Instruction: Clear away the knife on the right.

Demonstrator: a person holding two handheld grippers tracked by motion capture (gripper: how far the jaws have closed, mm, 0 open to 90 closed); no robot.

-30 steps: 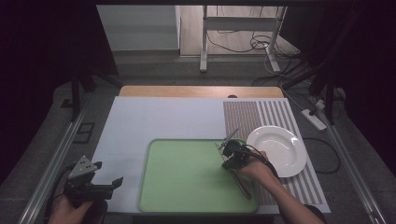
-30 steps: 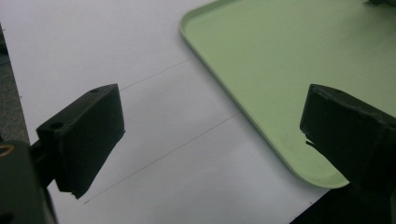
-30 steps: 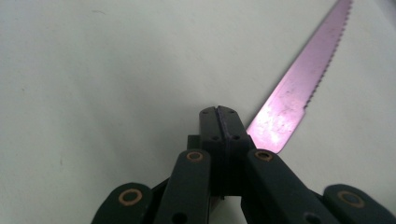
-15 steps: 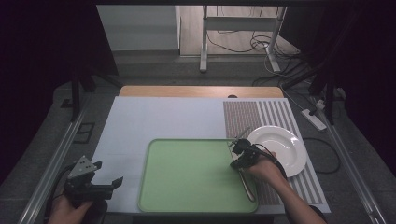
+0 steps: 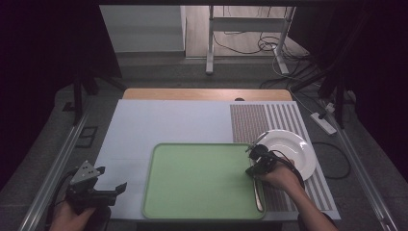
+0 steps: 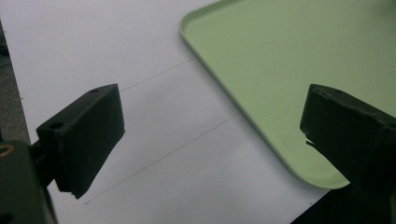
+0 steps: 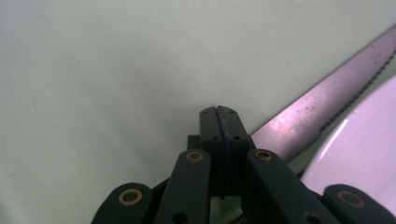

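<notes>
My right gripper (image 5: 256, 155) sits at the right edge of the green tray (image 5: 192, 192), hard by the white plate (image 5: 293, 151), and its jaws are pressed together with no gap that I can see between the tips (image 7: 218, 114). In the right gripper view a knife (image 7: 322, 112) with a serrated edge runs from beside my closed jaws up to the right, its blade lying between the tray floor and the plate (image 7: 359, 140); the blade passes behind the jaw block, so I cannot tell whether I am pinching it or merely resting against it. From the high view the knife's handle (image 5: 259, 192) lies along the tray's right rim, just under my right hand (image 5: 279, 175). My left gripper (image 5: 94, 190) is held low at the near left corner of the white mat (image 5: 163, 120), well apart from the tray, with jaws spread wide. Between them, in the left gripper view, I see bare mat (image 6: 140, 93) and the tray's rounded near corner (image 6: 261, 88).
</notes>
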